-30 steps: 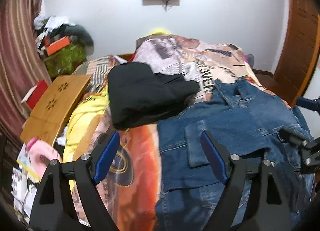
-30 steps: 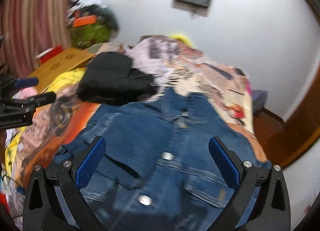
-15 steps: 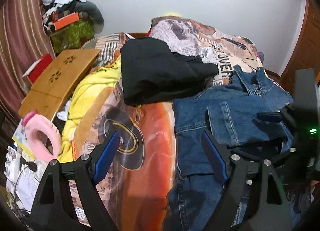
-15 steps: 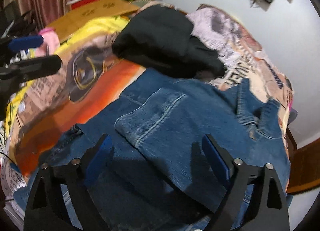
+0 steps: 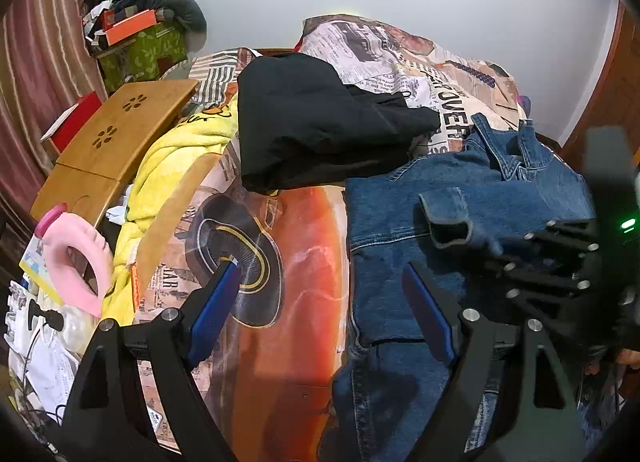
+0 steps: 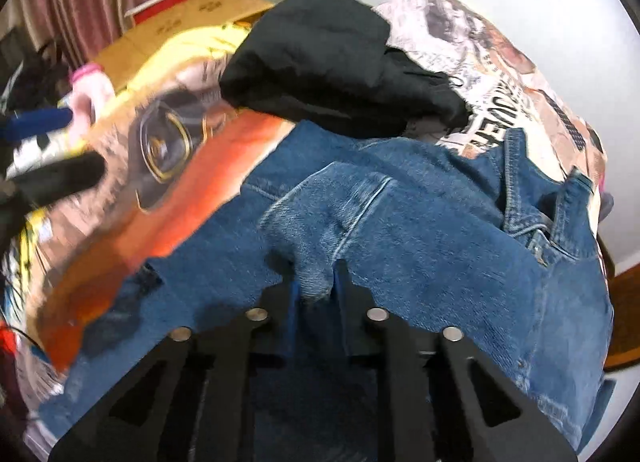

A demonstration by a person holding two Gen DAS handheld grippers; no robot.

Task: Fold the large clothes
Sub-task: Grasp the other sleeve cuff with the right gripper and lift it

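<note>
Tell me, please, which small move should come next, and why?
Probably draw the right gripper, shut on the denim jacket's sleeve, across the jacket to finish that fold. The left gripper hangs open over the printed bedspread, holding nothing.

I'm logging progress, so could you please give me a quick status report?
Left gripper open, idle. Right gripper shut on denim jacket fold. Black garment lies just beyond.
</note>
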